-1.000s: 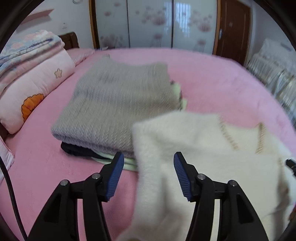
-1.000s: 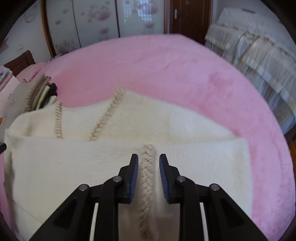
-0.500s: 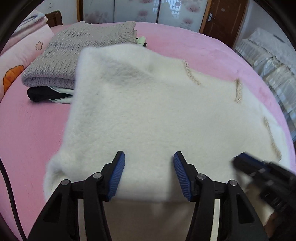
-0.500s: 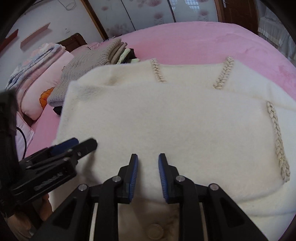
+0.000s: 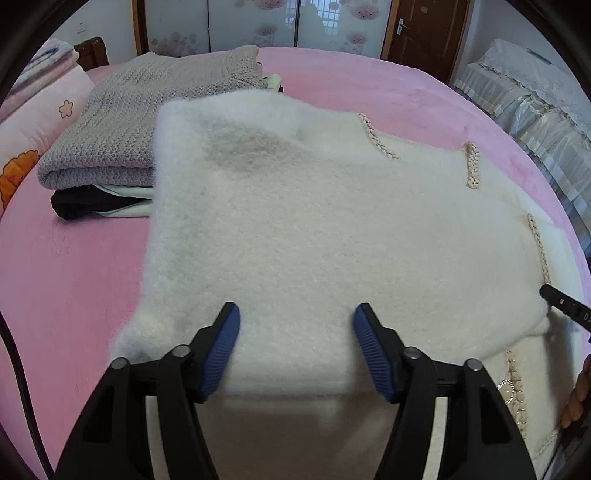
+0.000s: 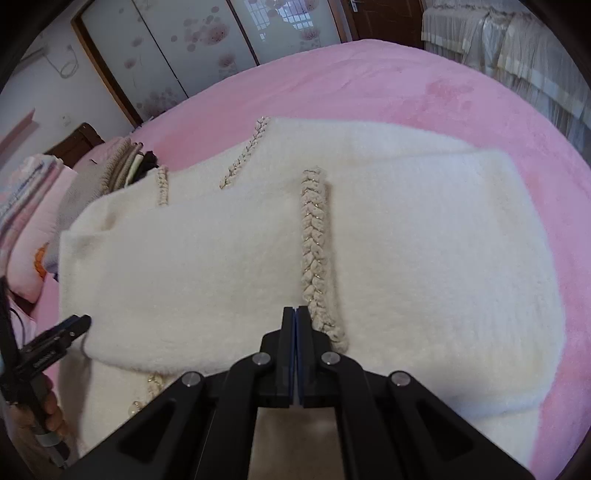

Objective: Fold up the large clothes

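A fluffy cream sweater [image 5: 314, 229] with beige braided trim lies folded on the pink bed [image 5: 66, 280]; it also shows in the right wrist view [image 6: 221, 258]. My left gripper [image 5: 295, 321] is open, its blue pads apart over the sweater's near folded edge, holding nothing. My right gripper [image 6: 295, 314] is shut with its pads together, empty as far as I can see, just left of a braided strip [image 6: 317, 251]. The left gripper's tip also shows at the left of the right wrist view [image 6: 70, 326].
A stack of folded clothes topped by a grey knit sweater [image 5: 147, 114] sits behind the cream one at the left. Pink pillows [image 5: 33, 122] lie at far left. Wardrobe doors [image 5: 258, 22] stand at the back; a lace-covered bed [image 5: 532, 107] is at the right.
The sweater's top half has been laid forward over the lower half. My right gripper's pads went from slightly apart to fully together. My left gripper stayed open and swung over the sweater.
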`<action>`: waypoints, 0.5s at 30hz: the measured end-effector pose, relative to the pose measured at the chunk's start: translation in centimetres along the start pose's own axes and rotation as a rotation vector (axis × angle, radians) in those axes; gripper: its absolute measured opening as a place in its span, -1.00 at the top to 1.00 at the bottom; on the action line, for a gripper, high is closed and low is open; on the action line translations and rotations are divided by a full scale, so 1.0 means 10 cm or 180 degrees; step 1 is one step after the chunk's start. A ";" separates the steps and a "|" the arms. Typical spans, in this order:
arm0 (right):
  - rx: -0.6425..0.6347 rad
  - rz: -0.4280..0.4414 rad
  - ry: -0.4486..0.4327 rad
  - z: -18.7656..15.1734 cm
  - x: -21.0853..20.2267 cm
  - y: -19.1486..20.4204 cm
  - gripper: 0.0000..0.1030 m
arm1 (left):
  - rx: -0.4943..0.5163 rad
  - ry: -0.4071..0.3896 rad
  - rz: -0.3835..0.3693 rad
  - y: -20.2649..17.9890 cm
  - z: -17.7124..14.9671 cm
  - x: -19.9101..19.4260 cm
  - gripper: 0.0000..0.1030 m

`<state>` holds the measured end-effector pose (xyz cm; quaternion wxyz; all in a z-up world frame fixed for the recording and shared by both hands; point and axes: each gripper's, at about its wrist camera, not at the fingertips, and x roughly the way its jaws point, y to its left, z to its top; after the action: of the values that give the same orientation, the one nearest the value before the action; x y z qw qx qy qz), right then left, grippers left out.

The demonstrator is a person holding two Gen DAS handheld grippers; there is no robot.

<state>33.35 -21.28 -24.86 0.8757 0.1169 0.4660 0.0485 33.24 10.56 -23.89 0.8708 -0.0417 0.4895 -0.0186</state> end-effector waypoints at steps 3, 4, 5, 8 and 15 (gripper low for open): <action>-0.0025 -0.0101 0.0003 0.00 0.00 0.06 0.91 | -0.0017 0.0061 0.0010 -0.03 0.01 -0.02 -0.45; -0.0043 -0.0103 0.0016 -0.01 -0.01 0.07 0.89 | -0.0014 0.0092 0.0029 -0.04 0.01 -0.03 -0.45; -0.0039 -0.0087 0.0029 -0.01 -0.04 0.08 0.87 | -0.0015 0.0116 0.0042 -0.06 0.02 -0.03 -0.45; 0.0053 0.0014 0.0085 -0.01 -0.17 0.07 0.79 | -0.0064 0.0148 0.0004 -0.05 0.03 -0.17 -0.45; 0.0122 0.0210 0.0020 -0.07 -0.78 0.18 0.75 | -0.0124 -0.0012 -0.0021 -0.08 0.04 -0.81 -0.55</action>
<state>28.43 -20.89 -18.50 0.8698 0.1488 0.4654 0.0688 29.42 10.43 -16.71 0.8707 -0.0603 0.4879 -0.0119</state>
